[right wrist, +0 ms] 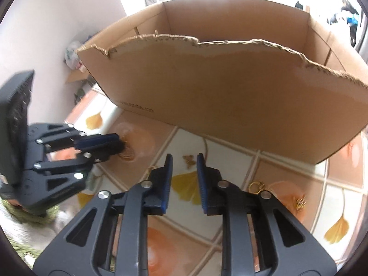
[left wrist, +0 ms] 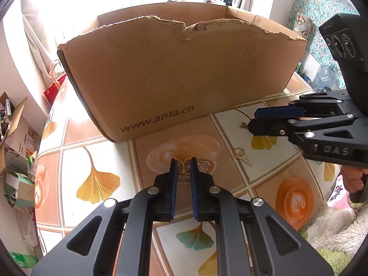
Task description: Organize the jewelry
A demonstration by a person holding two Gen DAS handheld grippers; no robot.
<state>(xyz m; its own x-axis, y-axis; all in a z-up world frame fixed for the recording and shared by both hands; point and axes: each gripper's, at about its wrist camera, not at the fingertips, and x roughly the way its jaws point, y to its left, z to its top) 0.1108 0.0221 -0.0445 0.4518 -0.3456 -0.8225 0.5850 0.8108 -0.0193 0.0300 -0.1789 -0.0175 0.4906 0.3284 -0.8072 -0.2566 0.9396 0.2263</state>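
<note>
My left gripper (left wrist: 184, 161) is shut on a small gold looped piece (left wrist: 183, 167) just above the patterned table (left wrist: 103, 156). In the right wrist view that gripper (right wrist: 119, 143) comes in from the left with the gold piece (right wrist: 127, 154) at its tips. My right gripper (right wrist: 184, 157) is open, and a gold butterfly pendant (right wrist: 189, 159) lies on the table between its fingertips. The left wrist view shows the right gripper (left wrist: 252, 120) low over that pendant (left wrist: 243, 126). A large cardboard box (left wrist: 172, 73) stands open-topped behind both grippers.
A gold ring with a coiled charm (left wrist: 241, 156) lies between the grippers. Two more gold pieces (right wrist: 256, 186) (right wrist: 300, 203) lie to the right. The box's torn front wall (right wrist: 230, 96) stands tall. A fluffy blanket (left wrist: 333, 225) borders the table, and a red bag (left wrist: 54, 89) hangs at the left.
</note>
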